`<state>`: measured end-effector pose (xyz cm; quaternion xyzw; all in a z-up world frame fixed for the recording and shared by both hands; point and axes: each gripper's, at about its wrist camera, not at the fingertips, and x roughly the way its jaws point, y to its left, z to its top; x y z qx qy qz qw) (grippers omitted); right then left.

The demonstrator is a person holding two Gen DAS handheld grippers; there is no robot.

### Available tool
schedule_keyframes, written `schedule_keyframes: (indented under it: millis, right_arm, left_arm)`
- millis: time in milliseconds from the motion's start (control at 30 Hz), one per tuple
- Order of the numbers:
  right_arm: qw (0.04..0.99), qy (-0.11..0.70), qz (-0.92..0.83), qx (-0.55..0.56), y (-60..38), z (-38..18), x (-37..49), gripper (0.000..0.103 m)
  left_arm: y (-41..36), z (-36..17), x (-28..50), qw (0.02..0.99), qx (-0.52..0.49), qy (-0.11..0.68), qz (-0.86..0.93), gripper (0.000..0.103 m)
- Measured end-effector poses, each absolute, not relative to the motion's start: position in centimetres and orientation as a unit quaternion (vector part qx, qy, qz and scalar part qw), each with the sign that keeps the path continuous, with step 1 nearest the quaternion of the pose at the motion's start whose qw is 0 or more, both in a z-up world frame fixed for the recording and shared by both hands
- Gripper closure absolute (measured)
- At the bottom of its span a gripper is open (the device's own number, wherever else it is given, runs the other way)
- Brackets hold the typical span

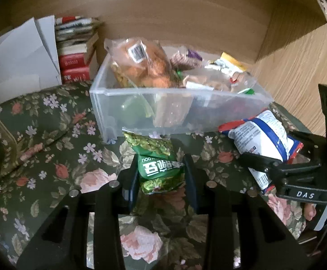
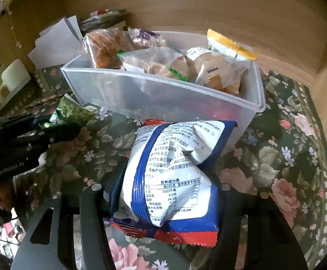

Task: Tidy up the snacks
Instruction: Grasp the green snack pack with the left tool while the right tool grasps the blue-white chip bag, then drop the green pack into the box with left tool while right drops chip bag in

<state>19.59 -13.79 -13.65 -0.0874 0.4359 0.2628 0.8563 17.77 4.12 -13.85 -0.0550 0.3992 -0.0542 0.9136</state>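
My left gripper (image 1: 162,168) is shut on a green snack packet (image 1: 157,157), held above the floral cloth in front of a clear plastic bin (image 1: 141,103). My right gripper (image 2: 163,175) is shut on a white, blue and red snack bag (image 2: 174,175), which also shows in the left wrist view (image 1: 262,137), to the right of the green packet. The bin (image 2: 141,94) holds several bagged snacks: an orange pastry bag (image 1: 145,65), clear bread bags (image 2: 212,69) and a yellow-topped packet (image 2: 230,45). The green packet (image 2: 73,110) and left gripper (image 2: 51,132) show at the left of the right wrist view.
A floral tablecloth (image 1: 51,135) covers the table. Stacked books (image 1: 75,51) and white paper (image 1: 17,58) stand left of the bin. A white mug (image 2: 12,78) sits at far left. A wooden wall (image 1: 185,18) rises behind the bin.
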Motion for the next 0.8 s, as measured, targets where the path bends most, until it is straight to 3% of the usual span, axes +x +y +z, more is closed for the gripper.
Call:
schedule_keyframes:
  millis: [400, 800]
  right_arm:
    - [0.876, 0.387, 0.271, -0.092, -14.3, -9.7, 18.4, 0.051]
    - [0.902, 0.328, 0.265, -0.094, -13.7, -5.3, 19.5, 0.051]
  left_arm:
    - [4.2, -7.9, 15.0, 0.938, -0.056, 0.337, -0.064, 0.067]
    - [3.6, -4.6, 18.5, 0.953, -0.051, 0.294, -0.060, 0.067]
